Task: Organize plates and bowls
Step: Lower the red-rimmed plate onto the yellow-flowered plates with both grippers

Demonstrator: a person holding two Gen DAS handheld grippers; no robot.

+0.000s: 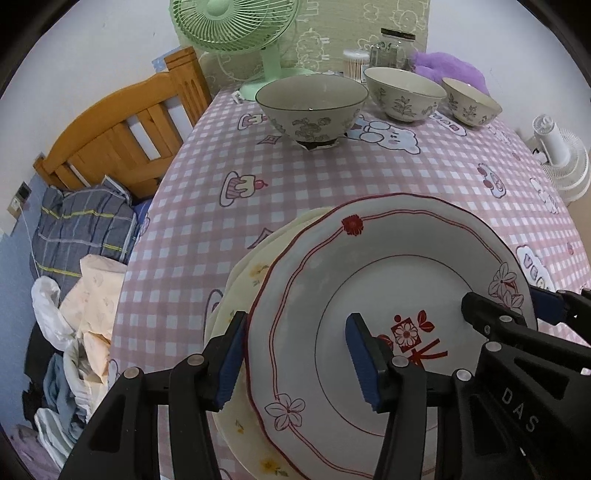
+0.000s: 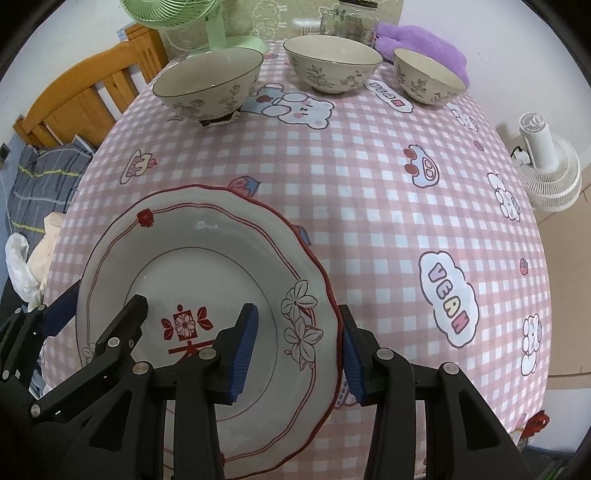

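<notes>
Two black grippers with blue pads straddle opposite rims of a white scalloped plate with red trim and flower motifs [image 1: 388, 295] on the pink checked tablecloth [image 2: 369, 206]. Left gripper [image 1: 295, 362] and right gripper [image 2: 297, 354] each stand with jaws parted wide, one pad over the plate, one outside its edge. A pale yellow plate [image 1: 240, 280] lies beneath. Three floral ceramic bowls [image 2: 332, 66] line the table's far side, near a green desk fan [image 1: 236, 26].
</notes>
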